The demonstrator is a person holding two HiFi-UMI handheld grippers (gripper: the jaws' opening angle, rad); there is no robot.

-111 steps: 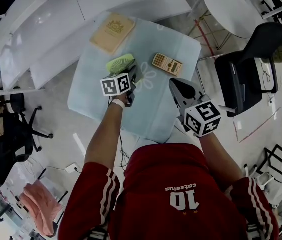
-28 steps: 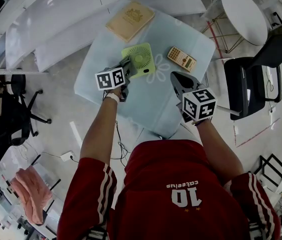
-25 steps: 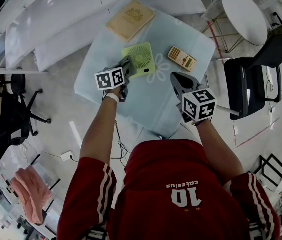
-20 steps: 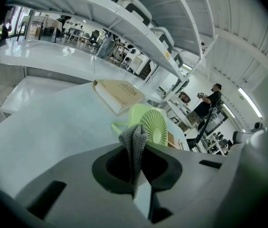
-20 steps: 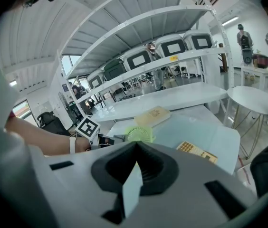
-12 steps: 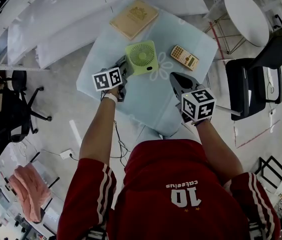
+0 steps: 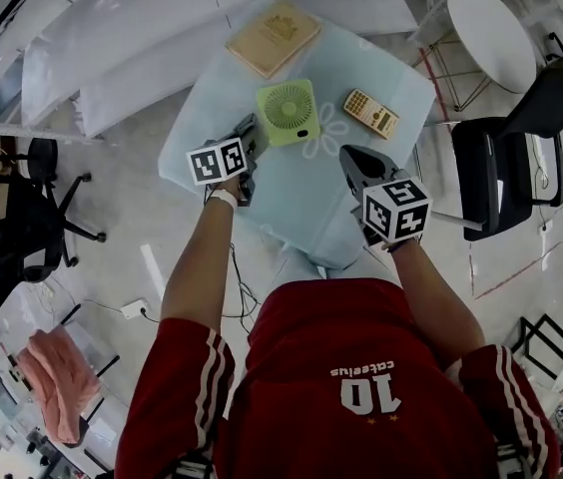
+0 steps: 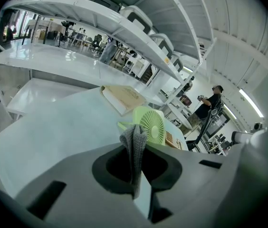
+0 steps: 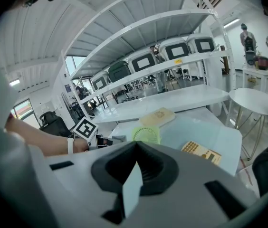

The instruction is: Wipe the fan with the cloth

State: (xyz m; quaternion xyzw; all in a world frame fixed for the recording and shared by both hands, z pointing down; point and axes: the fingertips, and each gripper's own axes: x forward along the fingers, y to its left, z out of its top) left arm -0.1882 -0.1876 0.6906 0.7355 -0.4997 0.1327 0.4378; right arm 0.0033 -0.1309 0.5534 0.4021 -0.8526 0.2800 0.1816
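**Left gripper has the cloth right at the fan, right one is just hanging out empty**

Starting on the left: the left gripper [image 7: 252, 136] is over the near-left part of the pale glass table [image 7: 301, 203]. Its jaws are clamped on a grey cloth [image 8: 135, 146]. A folded bit of that cloth pokes up past the tips. From the left gripper view the cloth lines up with the left edge of the fan [image 7: 288, 112], but honestly I can't tell whether it's touching or just short of it.

The fan is a small light-green one with a round grille in a squarish frame. It sits on the table just past the left gripper's tips, roughly mid-table. Behind it, toward the far edge, there's a tan book [image 7: 273, 37] lying flat. Off to the fan's right, a little apart, is a gold-ish calculator [image 7: 371, 114], also flat.

Further right, the right gripper [image 7: 353, 160] is held over the near-right part of the table, well clear of the fan. Its jaws are pressed together with nothing between them, pointing toward the calculator and the fan.
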